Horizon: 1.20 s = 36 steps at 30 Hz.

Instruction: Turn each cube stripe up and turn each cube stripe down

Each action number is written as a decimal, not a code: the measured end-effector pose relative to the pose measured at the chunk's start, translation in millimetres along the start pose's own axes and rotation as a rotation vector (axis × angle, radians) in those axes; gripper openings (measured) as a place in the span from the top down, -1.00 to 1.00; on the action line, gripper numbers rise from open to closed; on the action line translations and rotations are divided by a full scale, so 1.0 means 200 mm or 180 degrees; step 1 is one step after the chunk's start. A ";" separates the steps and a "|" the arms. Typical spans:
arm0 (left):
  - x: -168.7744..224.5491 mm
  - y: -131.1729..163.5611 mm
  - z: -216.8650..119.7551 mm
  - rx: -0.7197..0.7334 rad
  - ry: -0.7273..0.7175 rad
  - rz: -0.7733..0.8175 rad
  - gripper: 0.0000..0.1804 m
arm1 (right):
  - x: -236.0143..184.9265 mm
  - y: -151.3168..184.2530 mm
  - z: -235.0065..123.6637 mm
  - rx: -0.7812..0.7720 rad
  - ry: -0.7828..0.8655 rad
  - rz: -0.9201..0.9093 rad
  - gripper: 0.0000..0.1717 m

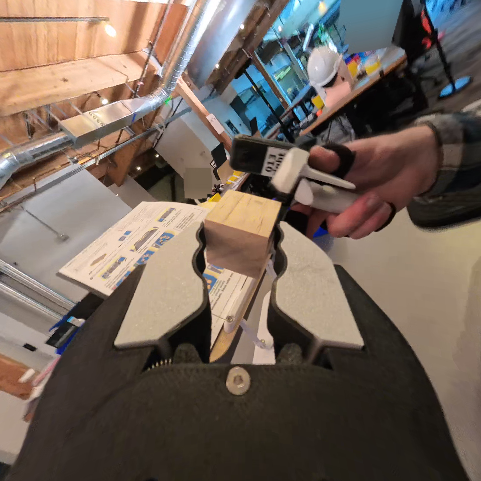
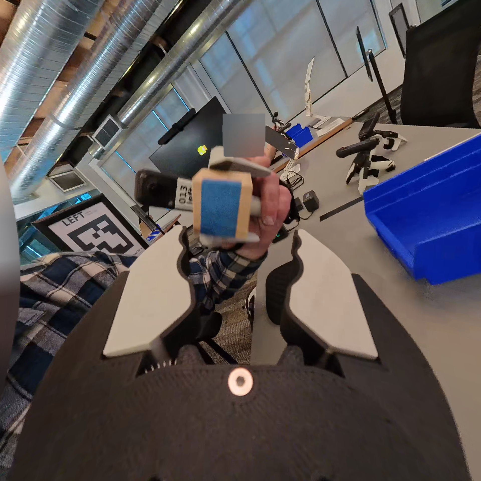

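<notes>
My left gripper (image 1: 240, 235) is shut on a wooden cube (image 1: 242, 221) and holds it up in the air, both pads pressed on its sides. In the left wrist view only plain wood faces show. In the right wrist view the same cube (image 2: 221, 205) shows a blue stripe face turned toward my right gripper, held between the left gripper's fingers (image 2: 239, 166). My right gripper (image 2: 239, 233) is open and empty, a short way back from the cube. It also shows in the left wrist view (image 1: 299, 177), just behind the cube, held by a hand.
A blue bin (image 2: 429, 208) stands on the grey table (image 2: 364, 299) at the right. Spare grippers (image 2: 369, 156) and a charger with cables (image 2: 309, 200) lie farther back. A printed sheet on a board (image 1: 125, 247) lies below the cube. A framed marker sign (image 2: 96, 231) stands left.
</notes>
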State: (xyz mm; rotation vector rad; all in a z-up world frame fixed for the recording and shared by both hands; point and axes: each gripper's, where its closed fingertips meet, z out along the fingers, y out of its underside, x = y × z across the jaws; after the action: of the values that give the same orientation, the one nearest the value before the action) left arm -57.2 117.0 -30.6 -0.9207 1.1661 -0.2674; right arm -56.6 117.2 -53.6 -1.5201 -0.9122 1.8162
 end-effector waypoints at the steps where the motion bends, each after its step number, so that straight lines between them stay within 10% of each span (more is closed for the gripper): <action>1: 0.05 -0.01 0.03 -0.0065 0.0043 0.0131 0.45 | -0.02 0.01 0.02 -0.0007 -0.0020 -0.0007 0.13; 3: 0.14 -0.01 0.08 -0.0151 0.0105 0.0315 0.45 | -0.08 0.01 0.04 0.0008 -0.0118 -0.0083 0.46; 9: 0.15 0.02 0.11 -0.0300 -0.0090 0.0414 0.47 | -0.02 -0.05 -0.26 -0.0010 0.0548 -0.0316 0.48; 15: 0.05 0.16 -0.01 -0.0539 -0.0253 0.0216 0.98 | 0.37 -0.26 -1.28 -0.0086 0.2960 -0.0676 0.48; 22: 0.08 0.37 -0.08 -0.0972 -0.0263 0.0108 1.00 | 0.95 0.02 -2.20 -0.0999 0.4526 0.0429 0.47; 30: 0.10 0.42 -0.11 -0.1154 -0.0206 0.0124 1.00 | 1.33 0.41 -2.36 -0.1987 0.4880 0.1260 0.35; 36: 0.10 0.41 -0.14 -0.1246 -0.0192 0.0148 1.00 | 1.18 0.21 -2.39 -0.1935 0.5184 0.0839 0.12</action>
State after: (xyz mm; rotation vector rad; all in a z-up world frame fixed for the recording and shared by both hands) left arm -94.7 143.3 -107.4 -1.2319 1.2038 0.0301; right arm 374.1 342.6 -275.9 -2.7095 -0.3425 -0.0814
